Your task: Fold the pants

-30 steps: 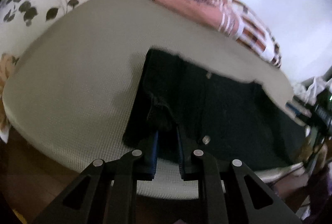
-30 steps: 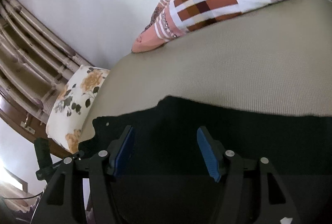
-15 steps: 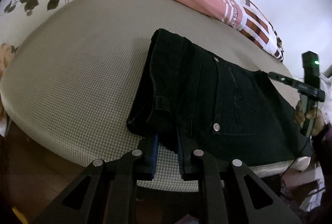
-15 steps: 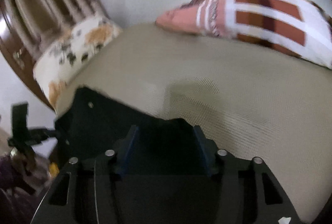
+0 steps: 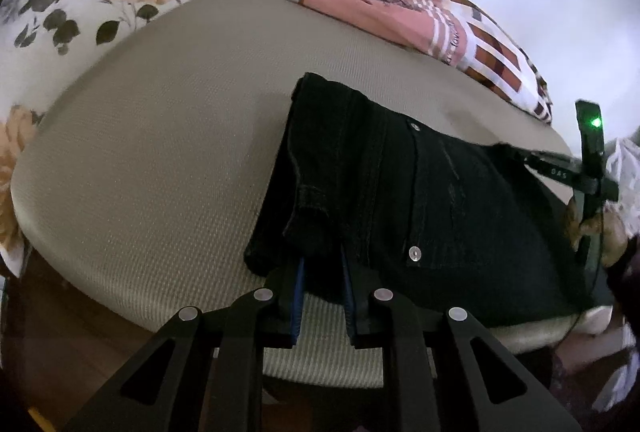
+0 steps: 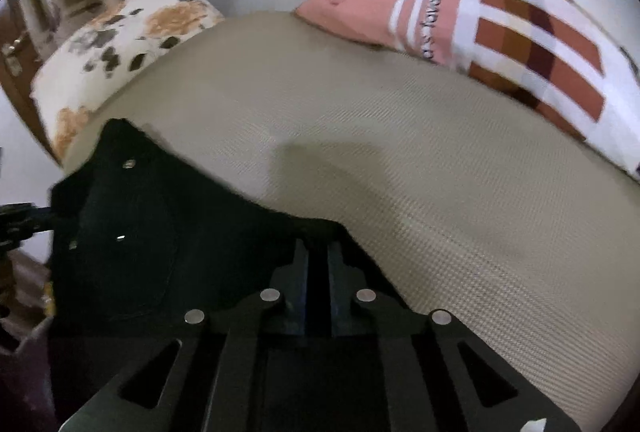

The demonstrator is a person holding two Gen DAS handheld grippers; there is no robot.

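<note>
Black denim: one pair of pants [image 5: 420, 200] lies on the beige mattress [image 5: 160, 160], near its front edge. Left wrist view: the left gripper [image 5: 322, 272] is clenched on the near corner of the waistband. The long axis of the pants runs from this corner rightward toward the right gripper [image 5: 560, 172], seen at the far end. Two rivets show on the pocket. Two pillows, one floral [image 5: 72, 16] and one checked [image 5: 460, 32], lie along the far edge.

Right wrist view: the right gripper [image 6: 318, 264] is clamped on a fold of the pants [image 6: 140, 232], which stretch leftward to the left gripper [image 6: 24, 220]. Both pillows, floral [image 6: 120, 32] and checked [image 6: 520, 32], appear beyond the mattress [image 6: 400, 152].
</note>
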